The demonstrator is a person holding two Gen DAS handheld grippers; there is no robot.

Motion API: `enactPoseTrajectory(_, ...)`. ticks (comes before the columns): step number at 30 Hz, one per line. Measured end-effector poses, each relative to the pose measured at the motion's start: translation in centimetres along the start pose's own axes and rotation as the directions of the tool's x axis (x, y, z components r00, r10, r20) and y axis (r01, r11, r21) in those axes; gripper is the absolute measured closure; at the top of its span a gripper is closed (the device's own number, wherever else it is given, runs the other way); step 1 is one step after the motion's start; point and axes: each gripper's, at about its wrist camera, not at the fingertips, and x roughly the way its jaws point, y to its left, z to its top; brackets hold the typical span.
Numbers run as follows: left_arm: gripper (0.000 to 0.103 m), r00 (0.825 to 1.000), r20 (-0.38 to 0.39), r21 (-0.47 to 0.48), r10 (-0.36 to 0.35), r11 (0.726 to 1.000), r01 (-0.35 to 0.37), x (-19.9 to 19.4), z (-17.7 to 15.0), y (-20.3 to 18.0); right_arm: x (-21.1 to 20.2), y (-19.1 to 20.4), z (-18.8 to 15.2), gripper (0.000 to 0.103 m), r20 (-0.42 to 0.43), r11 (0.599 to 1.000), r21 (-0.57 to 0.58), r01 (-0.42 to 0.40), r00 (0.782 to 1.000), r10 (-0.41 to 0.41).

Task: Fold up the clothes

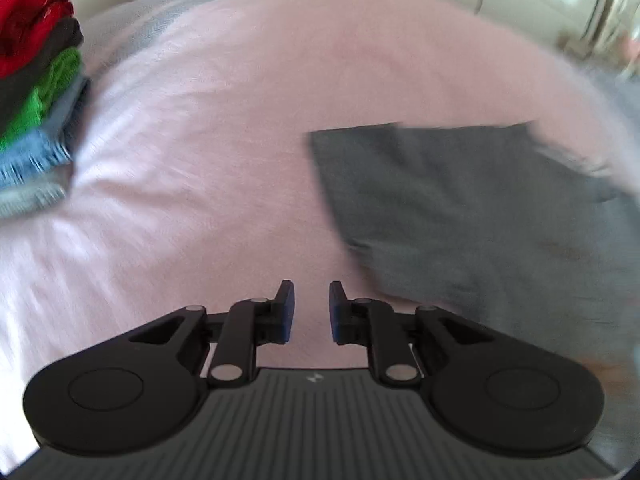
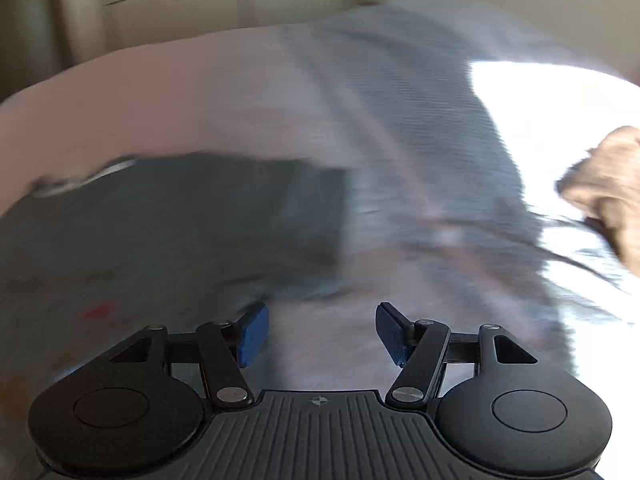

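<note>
Folded dark grey garment [image 1: 460, 208] lies flat on bed's pink sheet [image 1: 240, 120], probably finished, though blur hides detail. Left of it: stack of folded clothes [image 1: 36, 80], likely its destination. Left hand-held gripper [image 1: 311, 312] nearest garment, narrowly apart, empty. Right hand-held gripper [image 2: 322, 334] beside garment, wide apart, empty.

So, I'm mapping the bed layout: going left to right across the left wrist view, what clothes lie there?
Stack of folded clothes → bare pink sheet → folded dark grey garment.
</note>
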Motion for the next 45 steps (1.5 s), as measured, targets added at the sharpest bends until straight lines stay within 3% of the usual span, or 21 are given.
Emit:
enactPoseTrajectory(3,0.090,0.989,-0.028,0.088,-0.144,0.985,0.146,-2.9,-3.6,-3.9,-2.3,4.1,-4.5,0.040,-0.066,0.983,-0.149,-0.106,0.993,0.097)
enactPoseTrajectory(7,0.090,0.972,-0.125,0.104,-0.199,0.972,0.213,-6.4,-11.5,-7.4,-4.9,5.4,-12.9,0.040,-0.198,0.958,-0.277,-0.075,0.980,0.020)
enactPoseTrajectory(9,0.090,0.972,-0.175,0.093,-0.157,0.980,0.175,-8.4,-15.8,-8.1,-7.3,4.6,-17.3,0.040,-0.260,0.957,-0.287,-0.046,0.965,-0.032)
enactPoseTrajectory(12,0.089,0.972,-0.216,0.081,-0.094,0.990,0.114,-12.2,-21.3,-8.8,-11.5,2.6,-22.0,0.040,-0.328,0.969,-0.240,-0.062,0.944,-0.021)
enactPoseTrajectory(14,0.089,0.959,-0.280,0.082,-0.050,0.994,0.076,-14.2,-23.5,-9.4,-14.0,1.7,-24.4,0.040,-0.383,0.973,-0.218,-0.073,0.923,-0.017)
enactPoseTrajectory(17,0.089,0.928,-0.372,0.109,0.017,0.994,0.025,-17.2,-25.5,-10.6,-17.6,0.6,-25.7,0.040,-0.413,0.981,-0.174,-0.088,0.911,0.009)
enactPoseTrajectory(19,0.085,0.921,-0.387,0.111,0.039,0.994,0.005,-19.2,-25.3,-11.6,-19.6,0.4,-25.0,0.040,-0.417,0.983,-0.143,-0.113,0.908,0.043)
enactPoseTrajectory(21,0.074,0.931,-0.363,0.094,0.040,0.996,-0.006,-21.7,-24.4,-12.8,-21.8,0.3,-23.9,0.040,-0.411,0.983,-0.110,-0.148,0.907,0.091)
enactPoseTrajectory(23,0.070,0.951,-0.309,0.081,0.026,0.997,-0.001,-24.7,-22.9,-14.1,-24.3,0.5,-22.4,0.019,-0.386,0.981,-0.073,-0.182,0.912,0.140)
enactPoseTrajectory(24,0.068,0.961,-0.277,0.082,0.020,0.997,0.003,-26.1,-22.1,-14.9,-25.5,0.6,-21.5,0.005,-0.367,0.979,-0.056,-0.197,0.916,0.164)
enactPoseTrajectory(27,0.060,0.984,-0.175,0.103,0.026,0.995,-0.008,-29.9,-20.1,-17.4,-28.8,1.2,-18.5,0.004,-0.285,0.970,-0.063,-0.234,0.936,0.207)
enactPoseTrajectory(30,0.048,0.993,-0.094,0.125,0.072,0.990,-0.060,-33.0,-19.1,-19.0,-31.8,1.8,-17.1,0.003,-0.232,0.966,-0.089,-0.242,0.949,0.216)
enactPoseTrajectory(34,0.047,0.995,-0.042,0.125,0.089,0.989,-0.083,-35.6,-19.1,-20.7,-33.4,1.6,-16.1,0.001,-0.200,0.966,-0.110,-0.232,0.958,0.207)
enactPoseTrajectory(38,0.047,0.995,-0.027,0.126,0.091,0.988,-0.087,-37.7,-19.8,-21.6,-33.4,0.6,-16.0,0.001,-0.208,0.964,-0.080,-0.252,0.950,0.231)
enactPoseTrajectory(42,0.047,0.997,-0.006,0.130,0.079,0.988,-0.078,-38.3,-20.2,-22.1,-34.1,0.1,-15.8,0.001,-0.201,0.960,-0.056,-0.275,0.945,0.259)
enactPoseTrajectory(45,0.047,0.997,0.013,0.133,0.082,0.988,-0.083,-38.6,-20.1,-22.5,-35.1,0.5,-15.6,0.001,-0.174,0.961,-0.082,-0.264,0.953,0.247)
